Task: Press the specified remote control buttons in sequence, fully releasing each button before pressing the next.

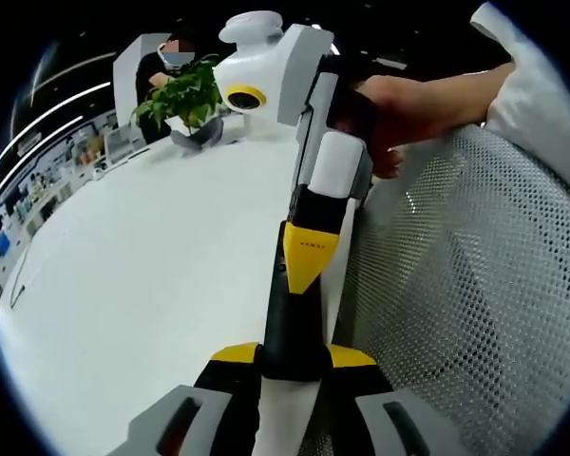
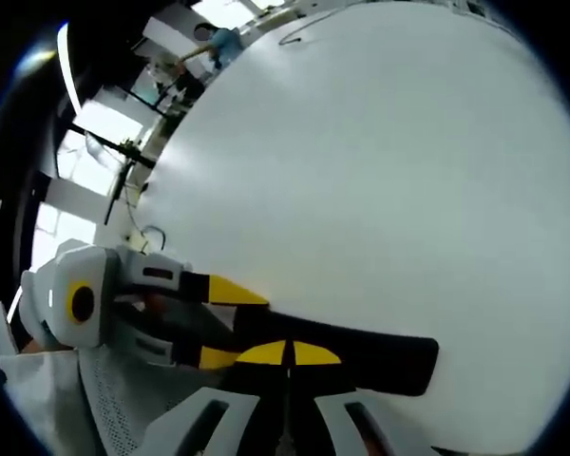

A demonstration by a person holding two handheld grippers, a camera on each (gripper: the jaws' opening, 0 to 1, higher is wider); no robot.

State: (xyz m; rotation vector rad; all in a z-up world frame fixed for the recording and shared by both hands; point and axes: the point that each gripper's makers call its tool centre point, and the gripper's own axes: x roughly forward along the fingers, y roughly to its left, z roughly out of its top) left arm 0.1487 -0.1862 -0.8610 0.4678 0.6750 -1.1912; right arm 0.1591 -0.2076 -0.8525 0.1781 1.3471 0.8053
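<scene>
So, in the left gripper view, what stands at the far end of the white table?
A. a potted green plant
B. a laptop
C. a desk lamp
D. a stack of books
A: in the left gripper view a potted green plant stands on the far end of the white table.
</scene>
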